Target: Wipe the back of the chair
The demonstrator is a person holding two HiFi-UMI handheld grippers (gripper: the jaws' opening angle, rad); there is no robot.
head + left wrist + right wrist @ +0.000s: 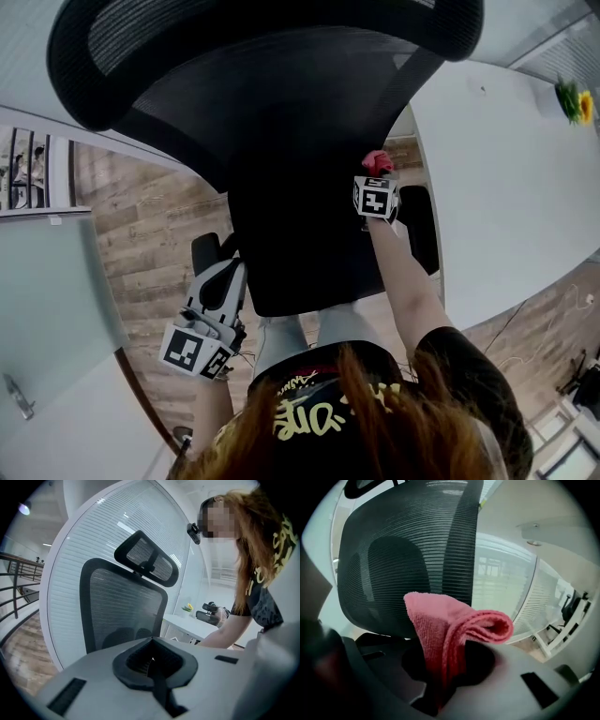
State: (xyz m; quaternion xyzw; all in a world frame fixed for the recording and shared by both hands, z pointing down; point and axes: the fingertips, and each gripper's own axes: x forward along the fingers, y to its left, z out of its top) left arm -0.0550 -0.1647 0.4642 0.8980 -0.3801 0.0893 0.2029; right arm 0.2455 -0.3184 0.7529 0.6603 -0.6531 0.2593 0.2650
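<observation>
Right gripper [378,176]: jaws closed on a folded pink cloth [454,625], which sticks out past their tips
Left gripper [232,274]: jaws pressed together with nothing between them
Chair back [408,541]: black mesh, straight ahead of the Right gripper and close to the pink cloth; contact unclear
Left gripper's place: low beside the Chair back, tips apart from the mesh
Headrest [146,564]: above the mesh, beyond both grippers

The left gripper [151,659], jaws closed together with nothing between them, faces a black mesh office chair [123,607] with headrest [148,564]; a person [261,590] leans in at right.
</observation>
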